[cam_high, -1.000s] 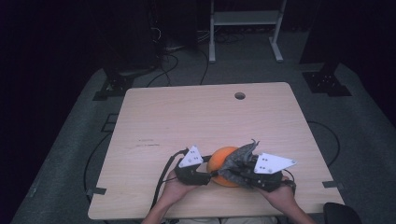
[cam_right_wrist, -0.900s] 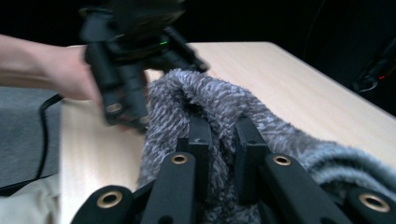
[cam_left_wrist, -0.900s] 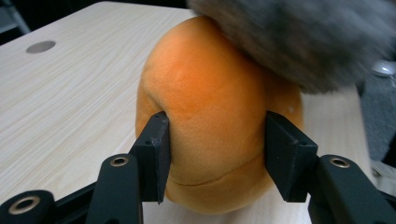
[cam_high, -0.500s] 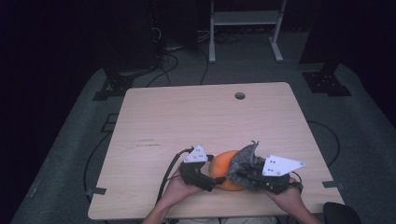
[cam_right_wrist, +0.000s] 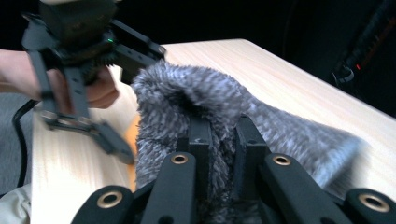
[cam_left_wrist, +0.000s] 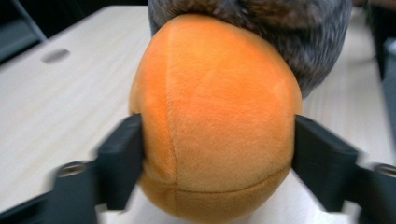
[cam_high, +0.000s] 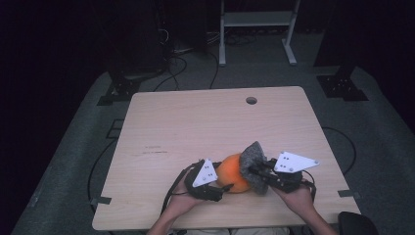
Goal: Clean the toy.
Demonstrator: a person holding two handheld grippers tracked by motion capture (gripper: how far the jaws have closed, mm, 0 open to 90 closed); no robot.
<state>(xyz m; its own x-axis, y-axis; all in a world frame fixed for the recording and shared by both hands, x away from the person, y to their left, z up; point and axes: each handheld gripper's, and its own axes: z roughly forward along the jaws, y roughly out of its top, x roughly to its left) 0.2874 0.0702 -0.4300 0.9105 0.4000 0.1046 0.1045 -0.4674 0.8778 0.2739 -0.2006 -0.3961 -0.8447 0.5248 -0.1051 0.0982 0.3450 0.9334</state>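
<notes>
Orange plush ball (cam_high: 234, 171) sits at lower centre of the table (cam_high: 195, 122). Left tongs (cam_left_wrist: 215, 154), jaws just closing, pinch its sides. Right tongs (cam_right_wrist: 219, 140) pinch the grey fuzzy cover (cam_right_wrist: 196, 93). No readable writing.

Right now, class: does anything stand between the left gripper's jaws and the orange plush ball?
Nothing visible does. The orange plush ball sits directly between the left gripper jaws, which have just been closing. The grey fuzzy cover, pinched by the right gripper, drapes its far side.
</notes>
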